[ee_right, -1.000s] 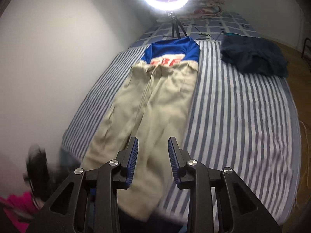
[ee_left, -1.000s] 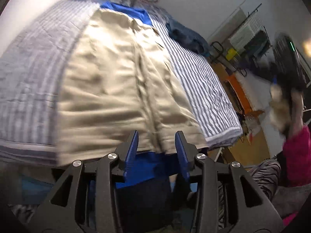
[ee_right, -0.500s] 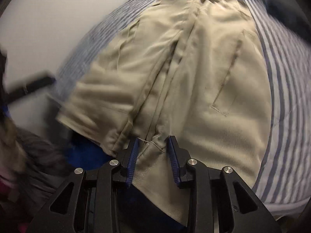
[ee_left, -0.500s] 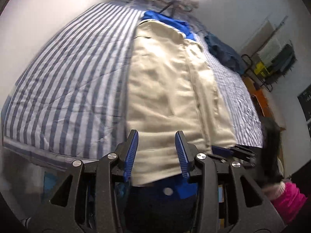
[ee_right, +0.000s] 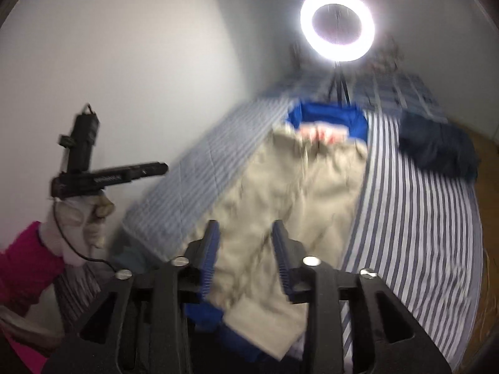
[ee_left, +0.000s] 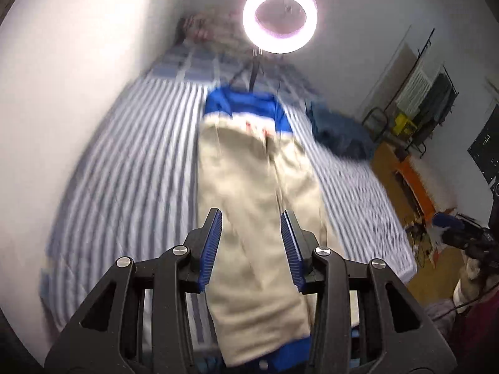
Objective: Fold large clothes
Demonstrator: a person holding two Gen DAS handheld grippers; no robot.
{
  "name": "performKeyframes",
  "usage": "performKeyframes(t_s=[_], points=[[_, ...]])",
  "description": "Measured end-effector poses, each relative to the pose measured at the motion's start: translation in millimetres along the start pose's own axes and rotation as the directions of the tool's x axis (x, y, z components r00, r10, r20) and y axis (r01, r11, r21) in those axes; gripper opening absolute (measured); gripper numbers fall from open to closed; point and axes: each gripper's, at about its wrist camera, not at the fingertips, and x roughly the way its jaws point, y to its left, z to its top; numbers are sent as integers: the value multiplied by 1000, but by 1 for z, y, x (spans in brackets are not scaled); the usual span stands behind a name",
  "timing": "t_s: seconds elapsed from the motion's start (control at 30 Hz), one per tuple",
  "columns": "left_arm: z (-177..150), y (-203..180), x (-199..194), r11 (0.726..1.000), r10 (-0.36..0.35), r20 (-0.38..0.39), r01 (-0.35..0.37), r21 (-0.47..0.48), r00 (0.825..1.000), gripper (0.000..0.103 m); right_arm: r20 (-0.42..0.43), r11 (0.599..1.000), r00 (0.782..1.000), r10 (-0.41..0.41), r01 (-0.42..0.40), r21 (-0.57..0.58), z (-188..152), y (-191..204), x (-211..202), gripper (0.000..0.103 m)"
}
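A bed (ee_left: 131, 155) with a blue-and-white striped cover fills both views. Beige trousers (ee_left: 259, 205) lie lengthwise along its middle, the waist overlapping a blue shirt (ee_left: 249, 106) toward the far end and the leg ends hanging over the near edge. A dark blue garment (ee_right: 436, 152) sits bunched on the cover to the right, apart from the trousers. A lit ring light (ee_right: 337, 25) stands at the far end. The left gripper (ee_left: 252, 243) hovers above the trousers, jaws apart and empty. The right gripper (ee_right: 244, 257), jaws just opened wider, holds nothing either.
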Motion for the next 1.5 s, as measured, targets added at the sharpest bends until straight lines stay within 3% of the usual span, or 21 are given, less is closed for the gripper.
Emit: performKeyframes(t_s=[0.1,0.17,0.3,0.4,0.43,0.5,0.67,0.9,1.0,1.1,1.17,1.27,1.33,1.4,1.5], points=[[44,2,2,999,20,53,-22,33,998,40,33,1000,999,19,-19,2,45,-14,-3,50],[63,7,17,999,28,45,-30,34,999,40,35,1000,999,18,-18,-7,80,-27,10,50],[84,20,69,999,23,-4,-23,23,1000,40,-9,999,1000,18,-18,31,133,-60,68,50],[86,27,121,999,2,-62,0,33,998,40,-62,995,997,42,-36,93,155,-92,119,49],[86,30,139,999,-11,-83,14,32,997,40,-77,993,996,44,-36,110,158,-104,138,49],[86,38,175,999,-26,-122,30,26,992,40,-111,990,992,63,-48,133,167,-122,179,37],[86,47,238,998,-43,-141,49,45,989,40,-180,982,974,138,-112,151,183,-151,284,29],[70,57,300,994,-62,-185,77,73,981,40,-201,948,940,277,-233,218,208,-165,414,28],[58,60,316,993,-58,-204,77,85,977,40,-229,953,937,264,-217,212,209,-167,460,28],[48,63,321,992,-68,-193,87,95,979,40,-304,962,933,194,-120,246,202,-187,501,29],[45,64,321,991,-79,-174,97,95,981,40,-323,942,921,220,-114,316,195,-207,512,29],[45,67,321,990,-100,-176,115,79,979,40,-264,865,898,353,-206,457,187,-229,510,29],[46,70,321,989,-110,-181,126,74,977,41,-249,830,866,434,-277,484,184,-231,503,29],[46,72,320,989,-121,-180,135,65,976,41,-276,827,827,489,-339,449,183,-221,495,29],[49,75,320,989,-127,-177,139,58,976,41,-398,868,782,480,-356,347,173,-199,489,35]])
